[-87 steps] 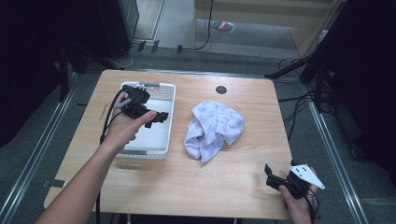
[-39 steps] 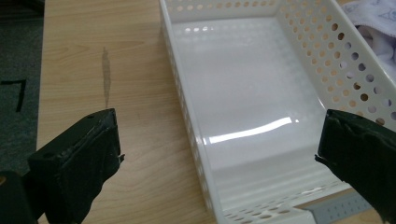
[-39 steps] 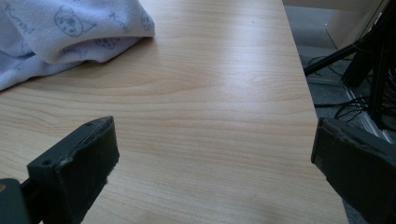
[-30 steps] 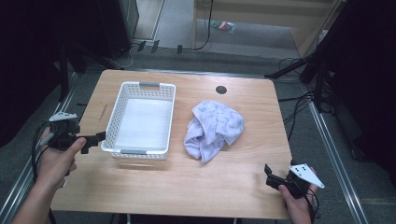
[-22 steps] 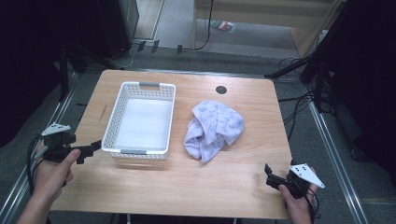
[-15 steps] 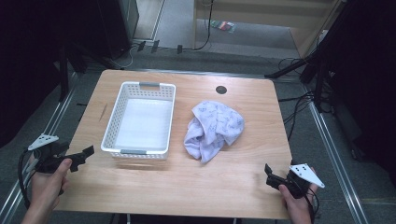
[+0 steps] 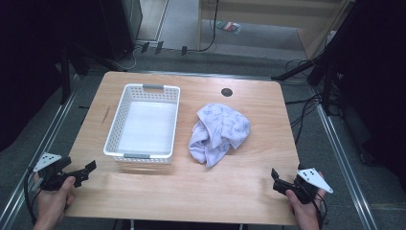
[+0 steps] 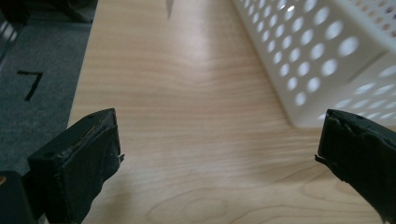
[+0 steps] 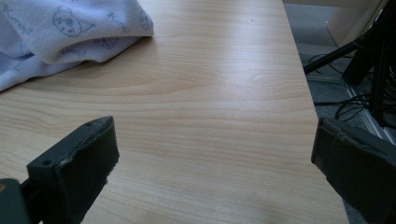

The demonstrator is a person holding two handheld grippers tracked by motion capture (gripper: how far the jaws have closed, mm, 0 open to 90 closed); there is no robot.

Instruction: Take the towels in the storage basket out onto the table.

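A white perforated basket point(image 7: 143, 122) stands empty on the left half of the wooden table point(image 7: 249, 182). A crumpled pale cloth with small blue prints point(image 7: 218, 130) lies to its right, near the table's middle. My left gripper point(image 7: 86, 170) rests at the table's front left corner, open, nothing between its jaws; the left gripper view has the basket's corner point(image 8: 327, 60) ahead on the right. My right gripper point(image 7: 276, 178) sits at the front right edge, open and empty, with the cloth point(image 9: 60, 32) ahead to its left.
A round black grommet point(image 7: 226, 92) sits in the tabletop near the far edge. Grey floor, metal rails and cables surround the table. Dark stand legs point(image 7: 306, 67) stand off the far right corner.
My left gripper has drawn back from over the basket to the table's front left corner. The right gripper, basket and cloth have stayed put.
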